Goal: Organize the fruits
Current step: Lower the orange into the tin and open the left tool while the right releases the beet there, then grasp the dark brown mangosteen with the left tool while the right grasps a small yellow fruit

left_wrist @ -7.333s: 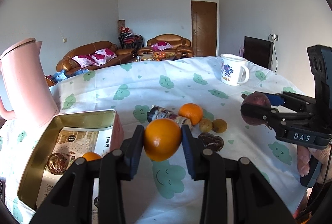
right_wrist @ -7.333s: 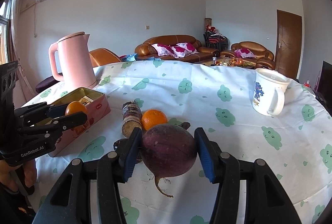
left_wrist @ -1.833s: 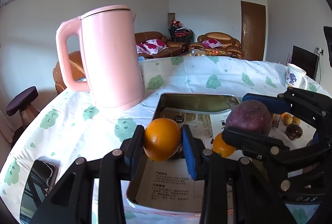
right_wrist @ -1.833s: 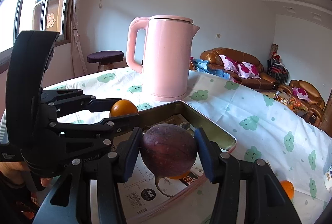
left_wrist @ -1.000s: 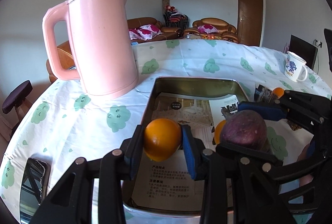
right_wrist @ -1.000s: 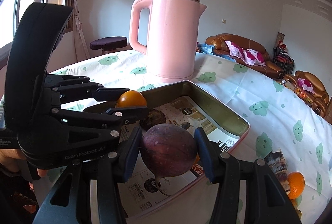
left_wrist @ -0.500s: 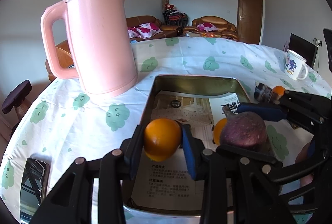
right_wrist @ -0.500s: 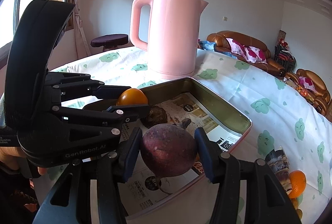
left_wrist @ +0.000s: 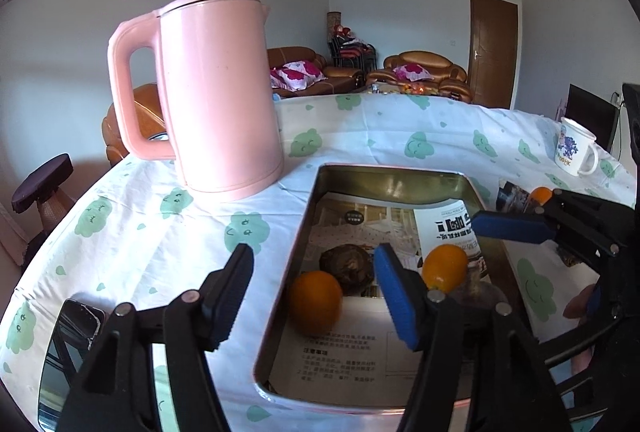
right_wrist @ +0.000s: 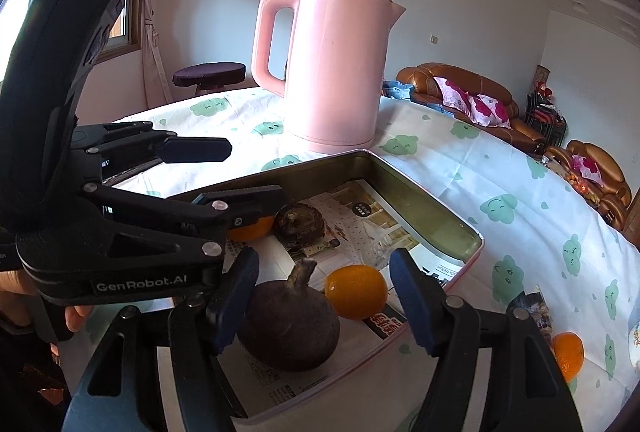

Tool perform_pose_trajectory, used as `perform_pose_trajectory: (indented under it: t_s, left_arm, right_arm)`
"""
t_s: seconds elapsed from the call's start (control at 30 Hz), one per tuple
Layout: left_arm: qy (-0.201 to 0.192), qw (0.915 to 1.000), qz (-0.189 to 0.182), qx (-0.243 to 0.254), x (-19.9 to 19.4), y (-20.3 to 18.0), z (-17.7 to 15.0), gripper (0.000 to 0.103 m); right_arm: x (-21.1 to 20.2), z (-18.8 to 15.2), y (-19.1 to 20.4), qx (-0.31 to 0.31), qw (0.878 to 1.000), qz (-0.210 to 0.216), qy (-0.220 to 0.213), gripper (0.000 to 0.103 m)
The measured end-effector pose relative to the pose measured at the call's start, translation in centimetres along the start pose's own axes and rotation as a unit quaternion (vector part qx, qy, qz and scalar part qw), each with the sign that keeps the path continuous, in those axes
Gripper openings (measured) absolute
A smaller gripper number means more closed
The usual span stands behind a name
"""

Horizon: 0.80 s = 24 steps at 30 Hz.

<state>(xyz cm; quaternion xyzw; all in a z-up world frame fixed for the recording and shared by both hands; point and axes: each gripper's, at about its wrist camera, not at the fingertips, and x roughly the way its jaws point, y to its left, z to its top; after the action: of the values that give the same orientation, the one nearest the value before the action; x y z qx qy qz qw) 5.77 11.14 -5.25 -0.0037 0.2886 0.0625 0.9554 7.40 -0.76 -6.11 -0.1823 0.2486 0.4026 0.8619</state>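
Note:
An open metal tin [left_wrist: 390, 174] lined with printed paper sits on the cloud-print tablecloth. My left gripper [left_wrist: 316, 296] is open over the tin's near left corner. An orange [left_wrist: 316, 302] lies in the tin between its fingers. My right gripper [right_wrist: 326, 296] is open over the tin. A dark purple fruit with a stem [right_wrist: 290, 326] rests in the tin between its fingers. Also in the tin are a brown wrinkled fruit [right_wrist: 299, 224], a second orange [right_wrist: 356, 296] and, in the right wrist view, the first orange [right_wrist: 250, 228] partly hidden behind the left gripper.
A tall pink kettle [left_wrist: 216, 92] stands just behind the tin. A phone [left_wrist: 66, 352] lies at the table's near left edge. A white mug [left_wrist: 574, 152] stands far right. Another orange [right_wrist: 566, 352] and a small packet [right_wrist: 534, 308] lie on the cloth right of the tin.
Both grippers have opened. The orange has dropped from my left gripper into the tin, and the purple fruit has dropped from my right gripper into the tin.

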Motion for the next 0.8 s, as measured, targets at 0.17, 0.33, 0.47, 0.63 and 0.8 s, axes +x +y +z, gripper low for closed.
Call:
perform_pose_trajectory:
  t_s: [0.17, 0.33, 0.47, 0.63, 0.8]
  left_arm:
    - [-0.025, 0.9995, 0.011, -0.015, -1.3, 0.1, 0.0, 0.09]
    - [-0.052, 0.9985, 0.005, -0.016, -2.8, -0.9, 0.6, 0.096]
    - [-0.06, 0.9982, -0.007, -0.007, -3.5, -2.6, 1.1, 0.096]
    - [-0.058, 0.9975, -0.037, 0.017, -3.6, -6.0, 1.4, 0.097]
    - [-0.051, 0.9949, -0.067, 0.056, -2.9, -10.9, 1.6, 0.097]
  right_arm:
    - [-1.0, -0.2, -0.4, 0.006, 1.0, -0.014, -0.016, 0.074]
    - [-2.8, -1.1, -2.2, 0.018, 0.999, -0.048, -0.015, 0.075]
    - [-5.7, -2.2, -5.3, 0.054, 0.996, -0.068, -0.026, 0.075]
    - [-9.2, -5.2, -10.1, 0.098, 0.987, -0.125, -0.019, 0.075]
    - [-11.0, -8.2, -14.6, 0.161, 0.972, -0.17, -0.005, 0.075]
